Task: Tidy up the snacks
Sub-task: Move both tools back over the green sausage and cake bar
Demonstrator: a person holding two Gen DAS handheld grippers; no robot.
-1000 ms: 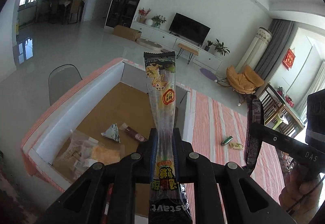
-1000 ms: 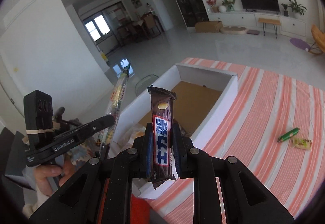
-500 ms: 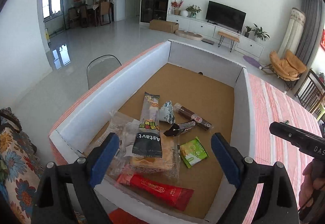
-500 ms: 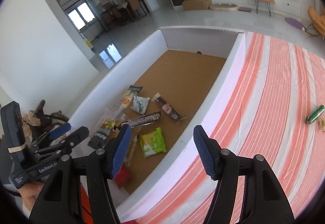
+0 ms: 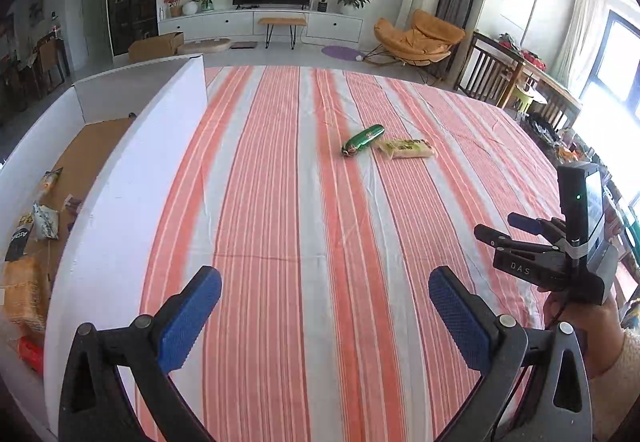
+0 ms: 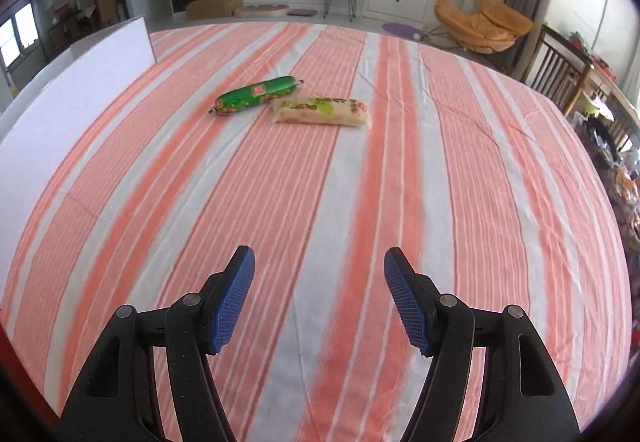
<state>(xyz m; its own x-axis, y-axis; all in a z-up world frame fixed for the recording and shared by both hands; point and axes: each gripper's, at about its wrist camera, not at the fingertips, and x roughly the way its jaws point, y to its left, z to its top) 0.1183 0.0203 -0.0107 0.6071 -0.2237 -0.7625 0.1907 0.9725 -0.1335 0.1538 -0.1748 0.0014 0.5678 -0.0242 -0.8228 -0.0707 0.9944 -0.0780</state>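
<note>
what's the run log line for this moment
left tool: opening, empty | right tool: opening, empty | on cloth: green sausage, pale packet

Both wrist views look down across the striped tablecloth [image 5: 320,242], sharing it.

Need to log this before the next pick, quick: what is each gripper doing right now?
Left gripper: jaws opening, nothing between them.
Right gripper: jaws opening, nothing between them.
</note>
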